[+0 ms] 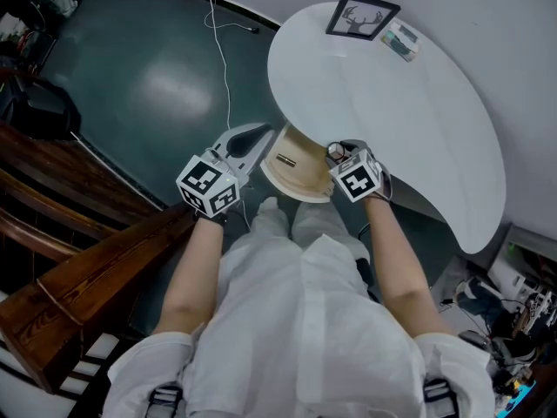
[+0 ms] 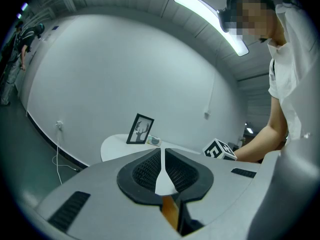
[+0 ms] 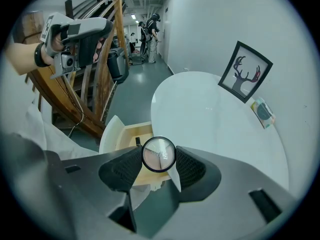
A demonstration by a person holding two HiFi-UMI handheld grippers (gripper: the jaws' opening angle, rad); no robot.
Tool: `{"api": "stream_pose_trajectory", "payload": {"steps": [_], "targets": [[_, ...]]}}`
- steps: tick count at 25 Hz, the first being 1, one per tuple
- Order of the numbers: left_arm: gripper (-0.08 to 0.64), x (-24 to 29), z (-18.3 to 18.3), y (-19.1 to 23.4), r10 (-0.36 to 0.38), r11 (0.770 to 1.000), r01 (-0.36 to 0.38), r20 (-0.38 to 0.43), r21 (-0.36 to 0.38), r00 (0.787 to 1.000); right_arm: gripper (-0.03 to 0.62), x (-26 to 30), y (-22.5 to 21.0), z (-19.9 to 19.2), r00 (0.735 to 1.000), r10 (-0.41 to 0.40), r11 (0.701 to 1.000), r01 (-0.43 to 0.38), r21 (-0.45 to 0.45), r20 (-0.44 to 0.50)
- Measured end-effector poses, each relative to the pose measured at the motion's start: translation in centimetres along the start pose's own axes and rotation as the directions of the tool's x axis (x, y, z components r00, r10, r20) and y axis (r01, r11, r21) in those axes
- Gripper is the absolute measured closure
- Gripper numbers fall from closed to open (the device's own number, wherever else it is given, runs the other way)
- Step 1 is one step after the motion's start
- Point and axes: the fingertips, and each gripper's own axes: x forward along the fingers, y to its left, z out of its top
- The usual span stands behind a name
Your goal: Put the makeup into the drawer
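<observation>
The right hand-held gripper (image 1: 338,155) is squeezed shut on the makeup, a small round compact (image 3: 158,154). One jaw is on each side of it, and its flat shiny face is turned up toward the gripper's own camera. It is round, so it has no long side to line up.

What matters now is where the drawer (image 1: 300,179) is. It is pulled out from under the white tabletop (image 1: 383,103), with its light wood bottom showing. In the head view the drawer is just to the left of the compact. In the right gripper view it is lower down and a bit to the left of the jaws. So I think the compact has to go a little left and then down. It may be over the drawer's right edge and not over the middle, but the head view is too small to be sure.

A small dark stick (image 3: 137,141) is lying in the drawer already, near the left side.

The left hand-held gripper (image 2: 162,159) has its jaws together with nothing between them. It is up in the air on the other side of the drawer. The right one is the one to use, since it holds the compact.
</observation>
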Motion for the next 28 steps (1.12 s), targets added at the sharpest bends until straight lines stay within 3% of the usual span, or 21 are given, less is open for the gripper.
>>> {"api": "stream_pose_trajectory", "payload": {"steps": [13,28], "targets": [[0.535,-2.7,-1.1,-0.6,0.024,1.0,-0.024,0.005,-0.011,1.0,0.391,0.4,3.6,0.2,0.999,0.034,0.999,-0.033,-0.022,0.006],[0.535,-3.9,-3.2,-0.1,0.041,0.999,-0.041,-0.023,-0.035,0.999,0.391,4.7,6.5,-0.2,0.996,0.087,0.995,-0.089,-0.051,-0.03]]}}
